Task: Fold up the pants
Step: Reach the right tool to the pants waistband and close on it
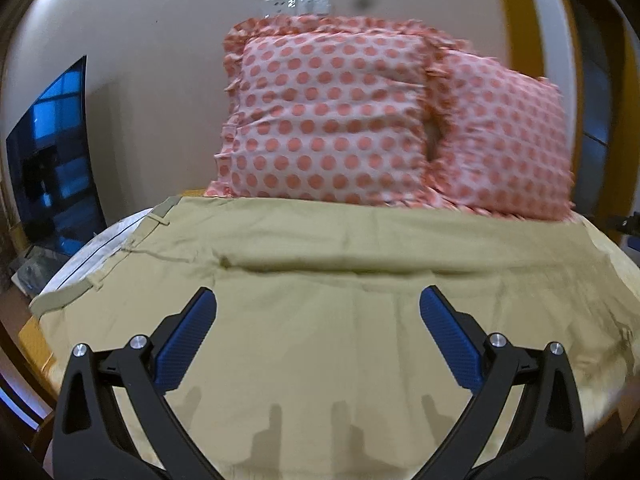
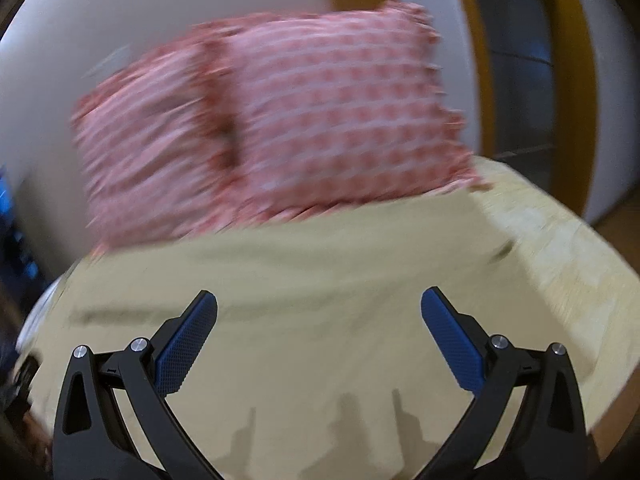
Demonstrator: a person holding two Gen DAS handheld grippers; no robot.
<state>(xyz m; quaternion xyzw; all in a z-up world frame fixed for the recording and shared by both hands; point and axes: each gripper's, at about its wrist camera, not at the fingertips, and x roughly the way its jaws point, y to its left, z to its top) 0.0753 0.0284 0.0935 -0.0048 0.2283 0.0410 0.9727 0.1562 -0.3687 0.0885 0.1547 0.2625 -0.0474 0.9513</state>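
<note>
Khaki pants [image 1: 320, 308] lie spread flat across the bed, waistband with belt loops [image 1: 132, 244] at the left, a shallow crease across the middle. My left gripper [image 1: 318, 304] is open and empty, hovering just above the cloth. In the right wrist view, which is motion-blurred, the same pants [image 2: 304, 280] fill the foreground. My right gripper [image 2: 319, 304] is open and empty above them. Neither gripper touches the cloth as far as I can tell.
Two pink polka-dot pillows [image 1: 332, 120] [image 2: 320, 120] lean against the wall right behind the pants. A dark TV screen [image 1: 52, 160] stands at the left. A yellowish bedsheet [image 2: 560, 248] shows at the right. A yellow door frame [image 2: 476, 60] is behind.
</note>
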